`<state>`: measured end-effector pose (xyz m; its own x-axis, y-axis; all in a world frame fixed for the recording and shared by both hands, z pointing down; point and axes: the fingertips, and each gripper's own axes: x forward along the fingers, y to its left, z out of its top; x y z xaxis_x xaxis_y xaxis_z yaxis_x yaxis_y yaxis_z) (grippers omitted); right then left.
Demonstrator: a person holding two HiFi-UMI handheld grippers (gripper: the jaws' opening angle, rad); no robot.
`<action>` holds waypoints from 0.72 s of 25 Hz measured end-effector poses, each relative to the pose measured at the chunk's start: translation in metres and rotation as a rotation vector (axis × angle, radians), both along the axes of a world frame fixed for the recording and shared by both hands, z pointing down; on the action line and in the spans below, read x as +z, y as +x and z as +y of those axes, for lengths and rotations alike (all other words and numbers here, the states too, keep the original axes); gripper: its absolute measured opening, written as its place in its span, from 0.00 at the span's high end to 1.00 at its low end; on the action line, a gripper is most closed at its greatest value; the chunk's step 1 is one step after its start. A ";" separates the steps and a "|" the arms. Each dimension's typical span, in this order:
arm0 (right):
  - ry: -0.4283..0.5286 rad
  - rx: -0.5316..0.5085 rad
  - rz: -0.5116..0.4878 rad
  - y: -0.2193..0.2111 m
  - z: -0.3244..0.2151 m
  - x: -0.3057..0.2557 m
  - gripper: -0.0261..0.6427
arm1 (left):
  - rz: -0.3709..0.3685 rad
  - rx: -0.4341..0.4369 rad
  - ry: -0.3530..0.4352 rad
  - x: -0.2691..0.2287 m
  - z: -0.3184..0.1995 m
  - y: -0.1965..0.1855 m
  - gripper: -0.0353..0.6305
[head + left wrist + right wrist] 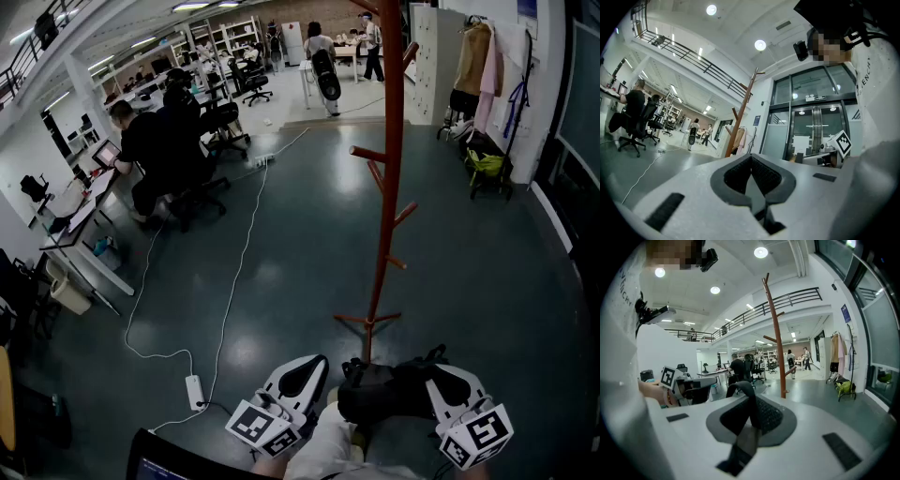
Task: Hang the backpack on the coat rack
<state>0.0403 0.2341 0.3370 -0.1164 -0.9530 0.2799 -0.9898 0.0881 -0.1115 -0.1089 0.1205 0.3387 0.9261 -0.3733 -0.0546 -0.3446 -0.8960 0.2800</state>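
The red-brown coat rack (387, 187) stands on the grey floor straight ahead, its pegs bare; it also shows in the left gripper view (741, 114) and the right gripper view (776, 336). The black backpack (382, 392) hangs low at the bottom of the head view, in front of the rack's base. My right gripper (439, 375) is shut on its black strap (744, 397), which loops up between the jaws (752, 416). My left gripper (314, 367) sits just left of the backpack, its jaws (751, 171) closed together with nothing between them.
A white cable and power strip (195, 392) lie on the floor to the left. People sit at desks (155, 155) further left. A rack with hanging clothes (483, 75) and a yellow-green bag (487, 164) stand at the right wall. A laptop edge (173, 461) is at the bottom left.
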 end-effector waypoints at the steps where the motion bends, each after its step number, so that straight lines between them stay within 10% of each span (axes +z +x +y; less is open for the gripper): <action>1: -0.002 0.001 0.004 0.006 -0.007 0.002 0.90 | 0.000 0.005 -0.002 0.004 -0.006 0.007 0.93; 18: -0.072 -0.043 0.042 0.073 -0.133 0.033 0.90 | 0.052 0.127 -0.059 0.040 -0.139 0.139 0.93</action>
<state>0.1135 0.1016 0.3704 -0.1435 -0.9246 0.3528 -0.9893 0.1238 -0.0778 0.0298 -0.0183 0.3789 0.9627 -0.2570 -0.0851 -0.2130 -0.9130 0.3479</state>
